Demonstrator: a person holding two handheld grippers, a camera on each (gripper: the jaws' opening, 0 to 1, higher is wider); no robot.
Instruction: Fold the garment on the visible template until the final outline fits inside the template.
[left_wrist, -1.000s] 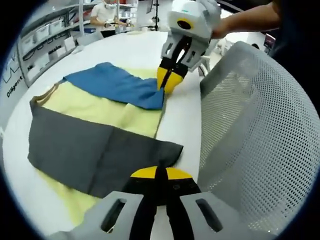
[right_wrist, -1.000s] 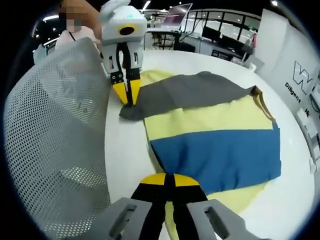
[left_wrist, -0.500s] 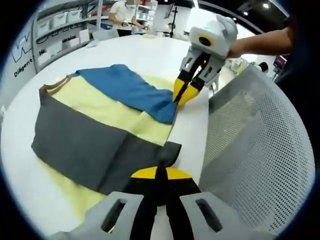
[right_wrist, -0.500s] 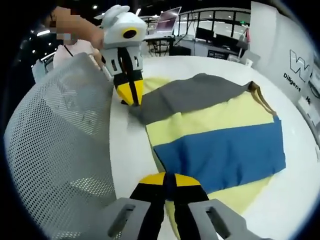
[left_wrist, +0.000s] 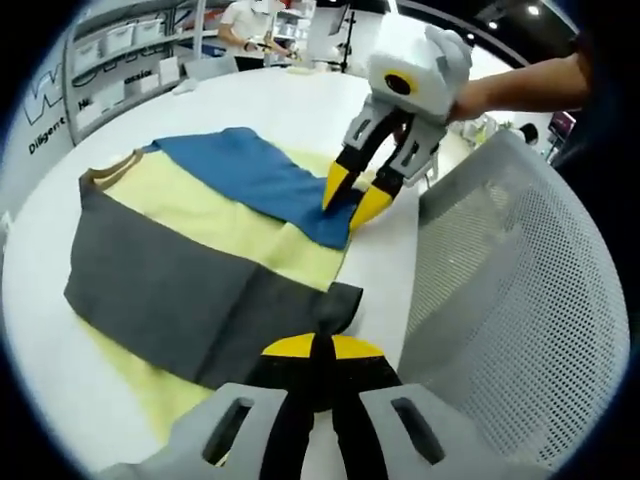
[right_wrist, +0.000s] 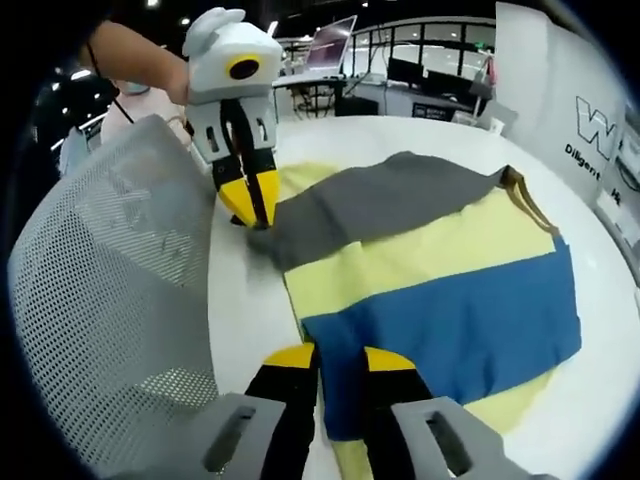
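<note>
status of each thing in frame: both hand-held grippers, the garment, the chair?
left hand-held gripper: shut on the grey corner of the garment.
right hand-held gripper: open, jaws straddling the blue corner.
garment: lying on the white table, mostly flat, blue and grey panels over yellow.
mesh chair: backrest up against the table edge beside the garment.

Right gripper (right_wrist: 338, 362) at 6 o'clock, jaws apart over blue edge of garment (right_wrist: 430, 280). Left gripper (right_wrist: 249, 200) at 10 o'clock, jaws closed on grey corner. Mesh chair (right_wrist: 110, 300) at 9 o'clock.
</note>
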